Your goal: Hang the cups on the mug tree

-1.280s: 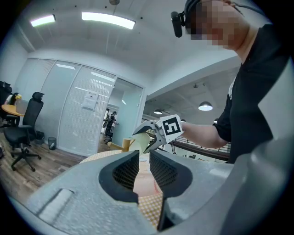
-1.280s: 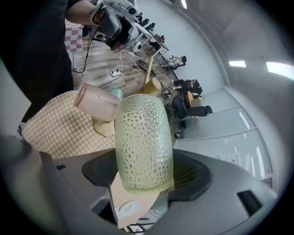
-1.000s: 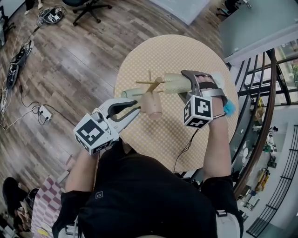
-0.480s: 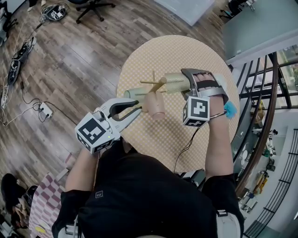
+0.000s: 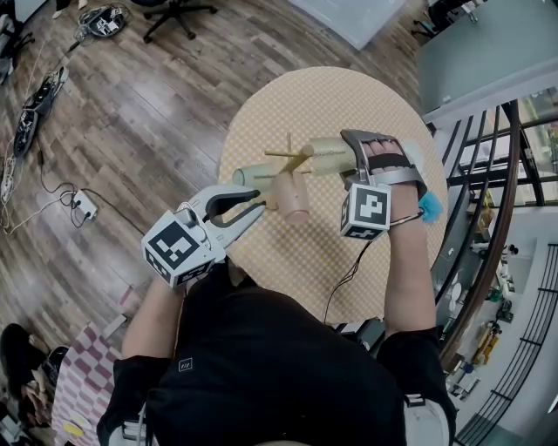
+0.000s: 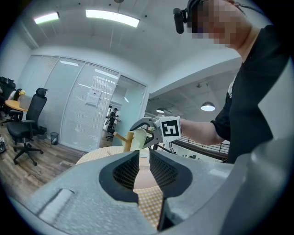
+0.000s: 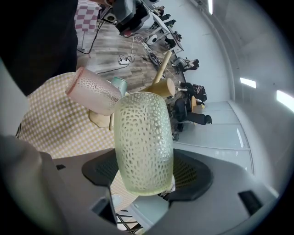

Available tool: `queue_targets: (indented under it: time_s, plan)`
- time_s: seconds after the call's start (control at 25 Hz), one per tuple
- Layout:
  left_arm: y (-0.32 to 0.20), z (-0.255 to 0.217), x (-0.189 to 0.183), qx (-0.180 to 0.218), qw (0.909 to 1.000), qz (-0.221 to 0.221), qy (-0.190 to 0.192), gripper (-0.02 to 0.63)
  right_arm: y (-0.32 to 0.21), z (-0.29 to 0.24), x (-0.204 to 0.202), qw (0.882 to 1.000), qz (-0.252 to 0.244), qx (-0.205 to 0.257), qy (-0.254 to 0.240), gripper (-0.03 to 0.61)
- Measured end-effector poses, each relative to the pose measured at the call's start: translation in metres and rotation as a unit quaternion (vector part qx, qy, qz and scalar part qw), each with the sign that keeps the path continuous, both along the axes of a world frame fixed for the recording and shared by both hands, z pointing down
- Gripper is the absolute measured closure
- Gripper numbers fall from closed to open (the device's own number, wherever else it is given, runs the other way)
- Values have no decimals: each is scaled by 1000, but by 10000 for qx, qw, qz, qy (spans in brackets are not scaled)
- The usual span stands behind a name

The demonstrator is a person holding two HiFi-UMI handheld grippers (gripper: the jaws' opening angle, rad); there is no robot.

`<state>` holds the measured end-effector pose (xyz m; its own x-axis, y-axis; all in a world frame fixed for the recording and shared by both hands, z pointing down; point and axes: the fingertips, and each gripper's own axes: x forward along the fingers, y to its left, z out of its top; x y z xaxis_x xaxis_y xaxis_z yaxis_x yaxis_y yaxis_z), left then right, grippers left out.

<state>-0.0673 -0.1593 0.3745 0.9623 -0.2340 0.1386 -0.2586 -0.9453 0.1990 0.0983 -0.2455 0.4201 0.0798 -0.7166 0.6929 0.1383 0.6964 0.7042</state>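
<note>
Right hand-held gripper (image 5: pixel 347 159) rolled, its green cup (image 5: pixel 324 155) beside pink cup (image 5: pixel 292 199).

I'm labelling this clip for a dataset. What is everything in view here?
table: 1, tan check cloth, round, centre
mug tree: 1, wood, on the table
pink cup: 1, pink, on the tree, near side
teal cup: 1, pale teal, at the tree's left
green cup: 1, pale green, held at the tree
chair: 1, black, floor, top
power strip: 1, white, floor, left, with cables
railing: 1, dark, right edge
left gripper: 1, grey, fingers narrowly apart, empty, beside the pink cup
right gripper: 1, grey, shut on the green cup
</note>
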Motion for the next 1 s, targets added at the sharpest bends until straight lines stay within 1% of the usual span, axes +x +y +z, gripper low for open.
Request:
queue_targets:
  time_s: [0.6,0.84,1.0]
  plan:
    - [2,6,-1,-61,10000,11,-27,541,2,-6,4,9994,181,128,-262,224]
    - [4,4,-1,-38,10000,64,3,541,5,-15,8,9985,309,264,-364,222]
    - [7,3,0,-31,9999,121,10,541,11,-15,9,9984,345,261,-369,222]
